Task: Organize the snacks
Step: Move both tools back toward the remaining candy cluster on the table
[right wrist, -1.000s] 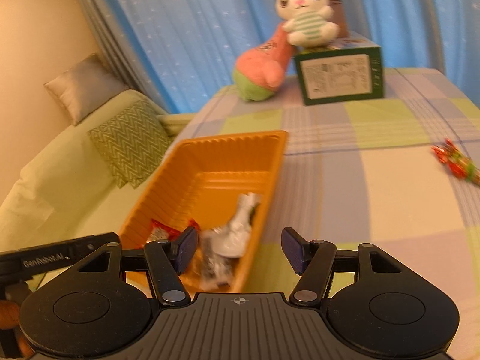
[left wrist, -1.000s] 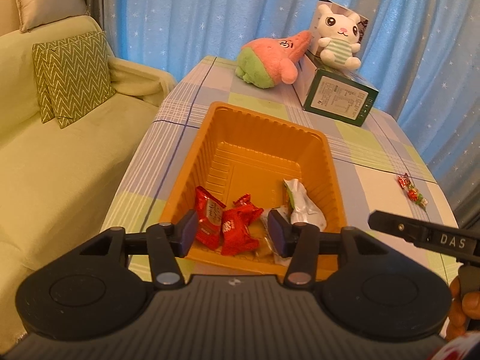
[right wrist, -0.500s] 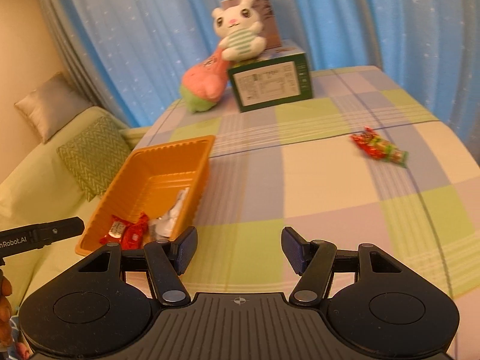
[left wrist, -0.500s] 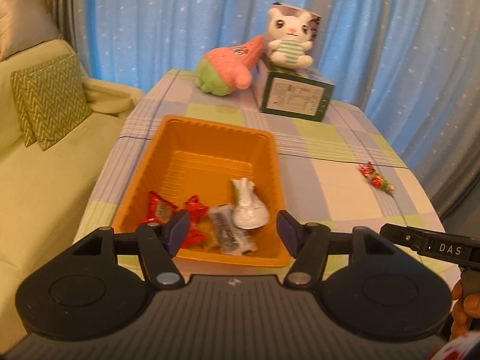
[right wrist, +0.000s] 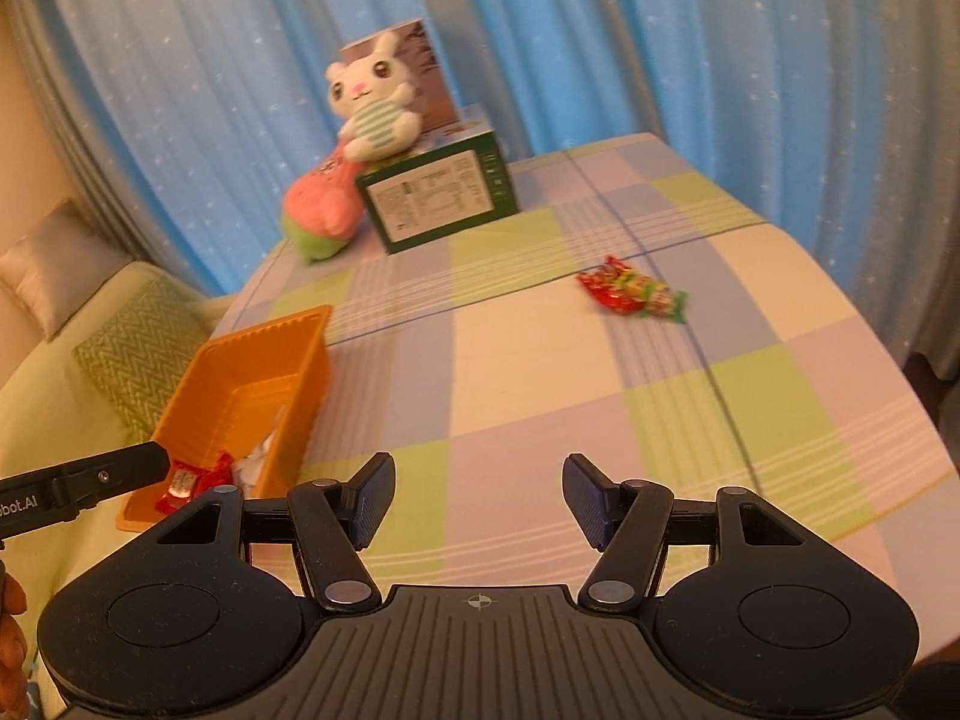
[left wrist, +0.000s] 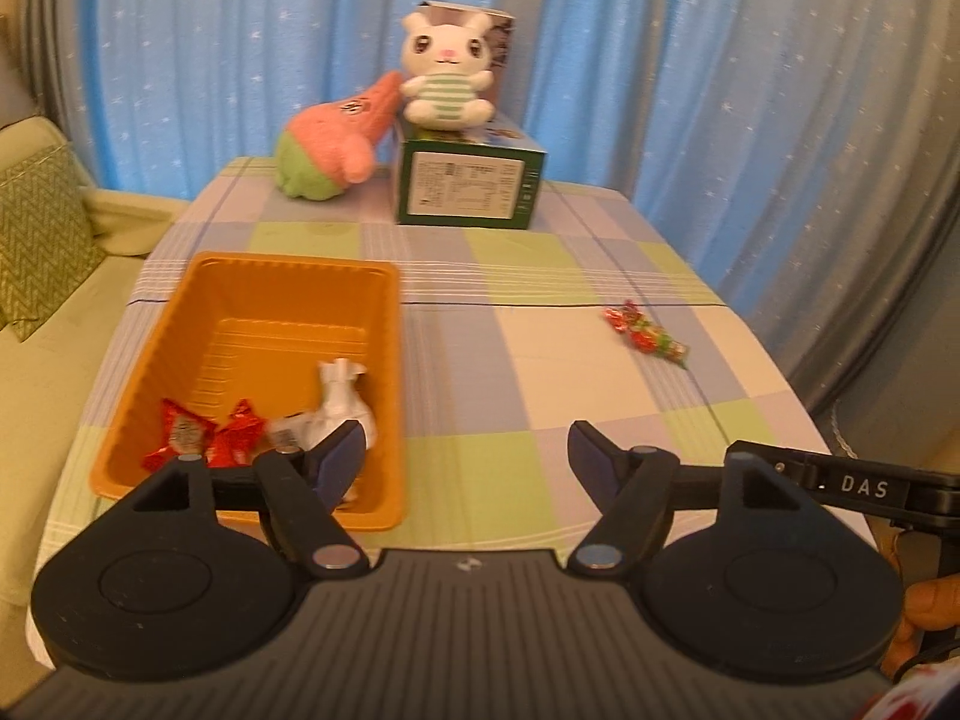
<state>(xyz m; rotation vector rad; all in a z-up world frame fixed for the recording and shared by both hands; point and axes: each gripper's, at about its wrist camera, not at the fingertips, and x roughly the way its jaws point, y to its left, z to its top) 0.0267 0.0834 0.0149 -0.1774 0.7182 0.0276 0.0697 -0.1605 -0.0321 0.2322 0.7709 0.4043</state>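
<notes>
An orange tray (left wrist: 384,372) (right wrist: 252,360) sits at the table's left side with red snack packets (left wrist: 207,435) (right wrist: 189,480) and a white packet (left wrist: 342,399) at its near end. A red and green snack packet (left wrist: 645,336) (right wrist: 636,294) lies alone on the checked tablecloth at the right. My left gripper (left wrist: 468,456) hovers above the near table edge just right of the tray, its jaws opening with nothing between them. My right gripper (right wrist: 477,495) hangs open and empty over the cloth, well short of the lone packet.
A green box (left wrist: 471,186) (right wrist: 441,198) stands at the table's far end with a white plush rabbit (left wrist: 447,84) on it and a pink plush (left wrist: 336,144) leaning beside. A sofa with a cushion (right wrist: 135,348) borders the left. Blue curtains hang behind.
Both grippers have swung right, away from the tray toward the lone packet. The left jaws have spread wider; the right jaws keep the same gap.
</notes>
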